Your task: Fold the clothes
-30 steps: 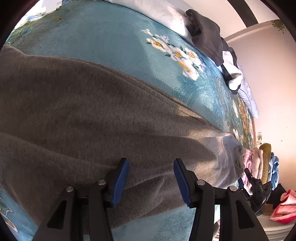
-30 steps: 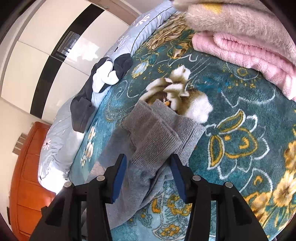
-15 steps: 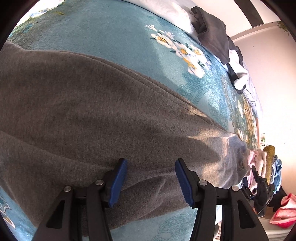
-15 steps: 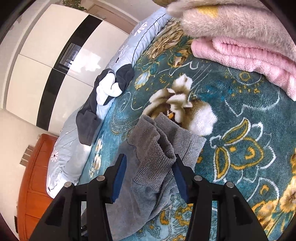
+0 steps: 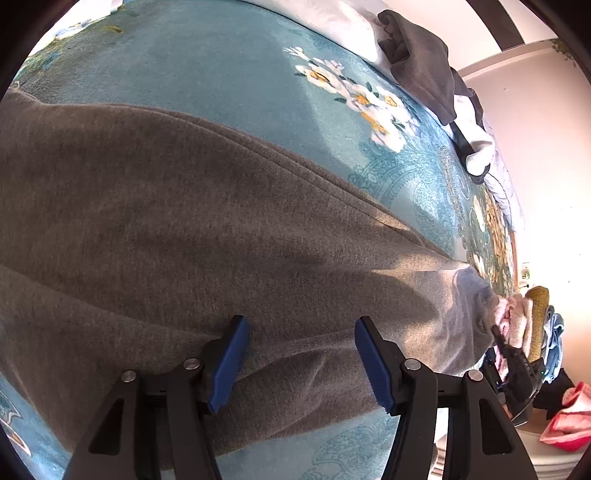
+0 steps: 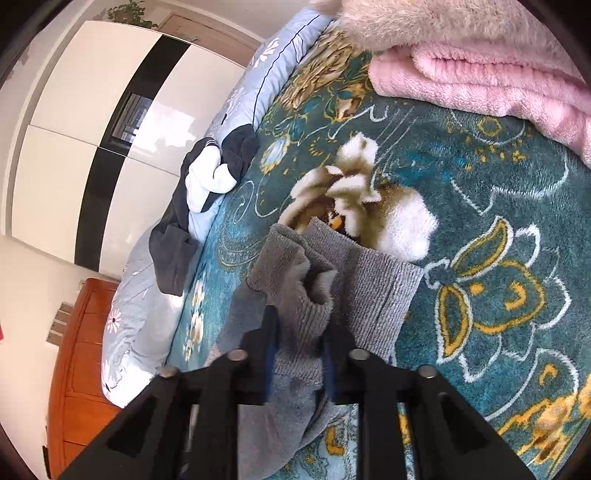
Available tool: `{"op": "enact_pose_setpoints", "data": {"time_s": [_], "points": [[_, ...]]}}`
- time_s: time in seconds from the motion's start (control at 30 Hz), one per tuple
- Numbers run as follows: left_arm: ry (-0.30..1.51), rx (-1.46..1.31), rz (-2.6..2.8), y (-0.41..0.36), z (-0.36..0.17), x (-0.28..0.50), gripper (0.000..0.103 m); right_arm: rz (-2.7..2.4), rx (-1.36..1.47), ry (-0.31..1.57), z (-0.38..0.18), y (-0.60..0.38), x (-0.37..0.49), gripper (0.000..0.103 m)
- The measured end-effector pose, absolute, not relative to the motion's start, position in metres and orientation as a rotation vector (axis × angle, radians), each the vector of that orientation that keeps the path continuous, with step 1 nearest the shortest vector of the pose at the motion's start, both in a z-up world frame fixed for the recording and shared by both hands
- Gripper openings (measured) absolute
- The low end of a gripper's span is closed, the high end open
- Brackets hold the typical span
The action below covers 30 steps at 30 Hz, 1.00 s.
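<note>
Right gripper point(image 6: 297, 341): clamped on grey trouser cuff point(image 6: 295, 280), frame centre. Left gripper point(image 5: 301, 356): open over trousers point(image 5: 184, 229). Lift cuffs evenly together.

Bed w/ teal floral blanket point(image 5: 207, 62) – what I saw lying on it:
1. Grey sweatpants point(image 5: 184, 240), spread flat across blanket; ribbed cuffs point(image 6: 376, 288) at one end, near a white flower print.
2. Folded pink towel point(image 6: 480, 74) w/ beige fleece point(image 6: 424, 18) stacked on top, at blanket edge.
3. Dark grey & white clothes heap point(image 6: 210, 177), partly on pale blue pillow point(image 6: 273, 70), well apart from pants.
</note>
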<state>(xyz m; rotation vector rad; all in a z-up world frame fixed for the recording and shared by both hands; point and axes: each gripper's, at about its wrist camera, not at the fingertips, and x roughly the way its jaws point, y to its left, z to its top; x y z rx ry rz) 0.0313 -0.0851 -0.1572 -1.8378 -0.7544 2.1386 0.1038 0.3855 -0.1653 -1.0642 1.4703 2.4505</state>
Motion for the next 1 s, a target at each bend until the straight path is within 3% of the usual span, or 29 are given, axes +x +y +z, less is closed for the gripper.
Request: {"op": "enact_pose_setpoints", "data": {"time_s": [0.27,0.5,0.67,1.0], "points": [[-0.736,-1.830,2.128,-0.082,-0.154,0.038,0.064,2.527,-0.993,1.368,-0.135,0.399,0.110,0.008],[-0.743,-1.817,2.108,-0.083,-0.149,0.045,0.064,2.318,-1.033,1.544,-0.186,0.418,0.122,0.008],[-0.749,-1.825,2.103,-0.084,-0.151,0.042,0.064,2.395,-1.097,1.443,-0.173,0.414,0.117,0.008],[-0.923,-1.731,1.978,-0.052,-0.147,-0.017,0.064,2.395,-1.130,1.459,-0.175,0.412,0.117,0.010]]}}
